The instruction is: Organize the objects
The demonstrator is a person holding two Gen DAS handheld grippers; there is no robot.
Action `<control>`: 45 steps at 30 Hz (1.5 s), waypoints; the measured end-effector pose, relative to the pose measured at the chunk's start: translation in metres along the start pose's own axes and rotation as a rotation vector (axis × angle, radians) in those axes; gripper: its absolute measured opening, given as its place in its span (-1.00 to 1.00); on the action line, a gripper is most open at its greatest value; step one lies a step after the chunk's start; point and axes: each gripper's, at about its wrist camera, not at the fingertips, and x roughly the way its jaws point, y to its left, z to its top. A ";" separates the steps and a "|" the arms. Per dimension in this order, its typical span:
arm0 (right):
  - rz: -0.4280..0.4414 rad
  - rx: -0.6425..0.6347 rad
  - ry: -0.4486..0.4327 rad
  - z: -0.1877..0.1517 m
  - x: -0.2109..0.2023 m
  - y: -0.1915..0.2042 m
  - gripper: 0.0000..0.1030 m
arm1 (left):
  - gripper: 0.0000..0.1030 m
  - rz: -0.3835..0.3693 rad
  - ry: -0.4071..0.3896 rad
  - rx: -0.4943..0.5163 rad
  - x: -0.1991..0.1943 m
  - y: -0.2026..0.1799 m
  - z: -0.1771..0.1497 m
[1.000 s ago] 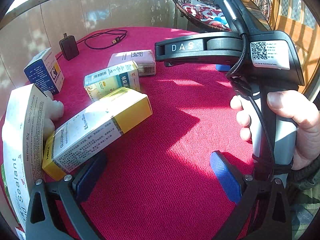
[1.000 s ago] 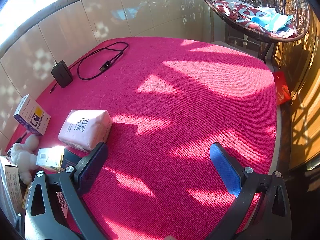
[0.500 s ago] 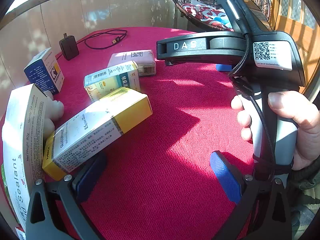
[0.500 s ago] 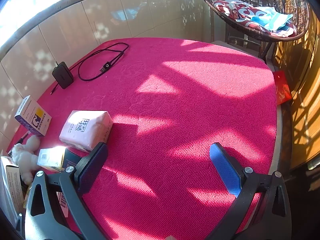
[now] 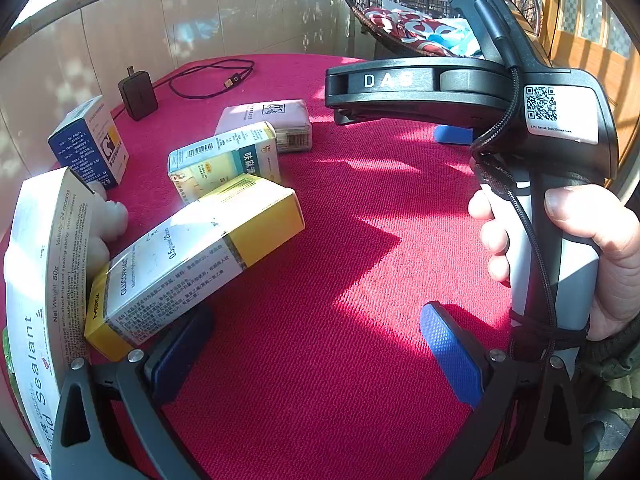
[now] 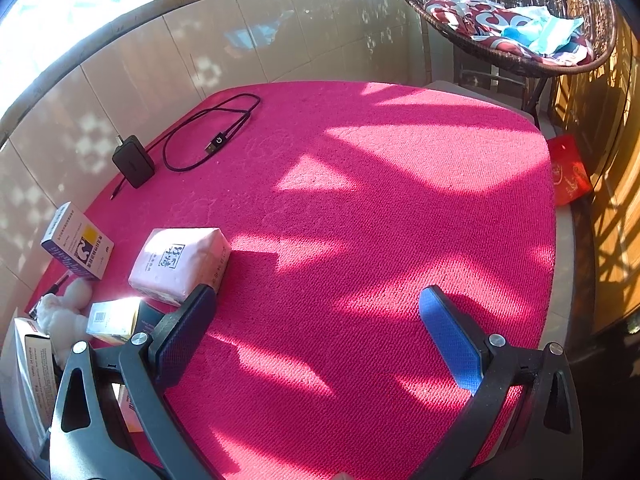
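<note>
Several boxes lie at the left of a red mat (image 5: 340, 320). A yellow and white box (image 5: 192, 260) lies just ahead of my left gripper's (image 5: 316, 344) left finger. Behind it are a teal and white box (image 5: 224, 160), a pink tissue pack (image 5: 272, 120), a blue and white box (image 5: 88, 144) and a tall white sealant box (image 5: 40, 292). My left gripper is open and empty. My right gripper (image 6: 316, 336) is open and empty above the mat (image 6: 380, 220), right of the pink pack (image 6: 180, 264). It shows from the side in the left wrist view (image 5: 452, 134).
A black charger (image 6: 134, 162) with a coiled cable (image 6: 208, 136) lies at the mat's far left. A white plush toy (image 6: 64, 312) sits among the boxes. A tiled wall bounds the left side. A wicker chair (image 6: 500, 12) and a red bag (image 6: 568, 172) are beyond the right edge.
The right gripper's view has shifted a little, so the boxes and pink pack sit slightly further right. The left gripper has barely moved. Both grippers stay open.
</note>
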 end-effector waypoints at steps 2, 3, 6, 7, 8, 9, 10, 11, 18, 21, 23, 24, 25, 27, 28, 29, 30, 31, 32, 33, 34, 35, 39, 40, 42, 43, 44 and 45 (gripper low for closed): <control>0.021 0.003 0.002 0.000 -0.002 -0.003 0.99 | 1.00 0.000 0.000 0.000 0.001 0.001 0.001; 0.035 0.008 0.006 0.001 -0.003 -0.005 0.99 | 1.00 0.001 0.000 0.000 0.001 0.001 0.001; 0.085 0.044 0.008 0.005 -0.008 -0.013 0.99 | 1.00 0.001 0.000 0.001 0.001 0.001 0.001; 0.102 0.054 0.001 0.007 -0.010 -0.015 0.99 | 1.00 0.001 0.000 0.001 0.000 0.000 0.000; 0.116 0.062 -0.005 0.008 -0.013 -0.017 0.99 | 1.00 0.001 0.000 0.001 0.000 0.000 0.000; 0.130 0.069 -0.009 0.009 -0.016 -0.019 0.99 | 1.00 0.001 0.000 0.000 0.001 0.001 0.001; 0.141 0.074 -0.012 0.010 -0.018 -0.020 0.99 | 1.00 0.001 0.000 0.000 0.001 0.001 0.000; 0.151 0.075 -0.012 0.011 -0.020 -0.020 0.99 | 1.00 0.001 0.000 0.000 0.001 0.001 0.001; 0.285 -0.035 -0.101 0.007 -0.038 0.000 0.99 | 1.00 0.002 0.001 0.001 0.000 0.000 0.000; 0.324 -0.087 -0.173 0.006 -0.056 0.009 0.99 | 1.00 0.015 0.003 -0.002 -0.001 -0.001 0.001; 0.333 -0.110 -0.210 0.005 -0.067 0.012 0.99 | 1.00 0.020 0.005 -0.013 -0.001 0.001 0.003; 0.338 -0.117 -0.221 0.006 -0.071 0.013 0.99 | 1.00 0.028 0.011 -0.026 -0.003 0.000 0.001; 0.345 -0.121 -0.227 0.007 -0.075 0.012 0.99 | 1.00 0.039 0.020 -0.044 -0.006 -0.002 0.000; 0.360 -0.117 -0.241 0.011 -0.080 0.008 0.99 | 1.00 0.020 0.007 -0.083 -0.017 -0.007 -0.004; 0.363 -0.105 -0.249 0.013 -0.083 0.004 0.99 | 1.00 0.012 -0.033 -0.093 -0.022 -0.003 0.004; 0.365 -0.093 -0.259 0.016 -0.086 -0.001 0.99 | 1.00 -0.004 -0.072 -0.115 -0.034 -0.001 0.009; 0.367 -0.081 -0.273 0.019 -0.090 -0.005 0.99 | 1.00 0.006 -0.121 -0.126 -0.052 -0.001 0.008; 0.366 -0.070 -0.287 0.022 -0.093 -0.010 0.99 | 1.00 0.011 -0.164 -0.153 -0.073 0.003 0.011; 0.364 -0.059 -0.301 0.024 -0.096 -0.013 0.99 | 1.00 0.031 -0.202 -0.188 -0.095 0.007 0.013; 0.365 -0.051 -0.312 0.026 -0.099 -0.017 0.99 | 1.00 0.079 -0.251 -0.224 -0.117 0.012 0.010; 0.369 -0.045 -0.318 0.027 -0.101 -0.019 0.99 | 1.00 0.140 -0.326 -0.295 -0.141 0.023 0.001; 0.374 -0.042 -0.320 0.028 -0.102 -0.020 0.99 | 1.00 0.239 -0.389 -0.367 -0.164 0.034 -0.011; 0.399 -0.064 -0.316 0.025 -0.105 -0.016 0.99 | 1.00 0.614 -0.513 -0.544 -0.224 0.063 -0.068; 0.408 -0.076 -0.310 0.024 -0.104 -0.013 0.99 | 1.00 0.617 -0.502 -0.589 -0.228 0.076 -0.080; 0.428 -0.113 -0.277 0.019 -0.100 -0.004 0.99 | 1.00 0.618 -0.442 -0.662 -0.227 0.100 -0.104; 0.428 -0.141 -0.244 0.016 -0.096 0.003 0.99 | 1.00 0.627 -0.379 -0.695 -0.217 0.107 -0.111; 0.432 -0.170 -0.204 0.012 -0.091 0.009 0.99 | 1.00 0.614 -0.338 -0.719 -0.208 0.113 -0.117; 0.443 -0.201 -0.163 0.009 -0.084 0.015 0.99 | 0.99 0.586 -0.307 -0.731 -0.199 0.117 -0.122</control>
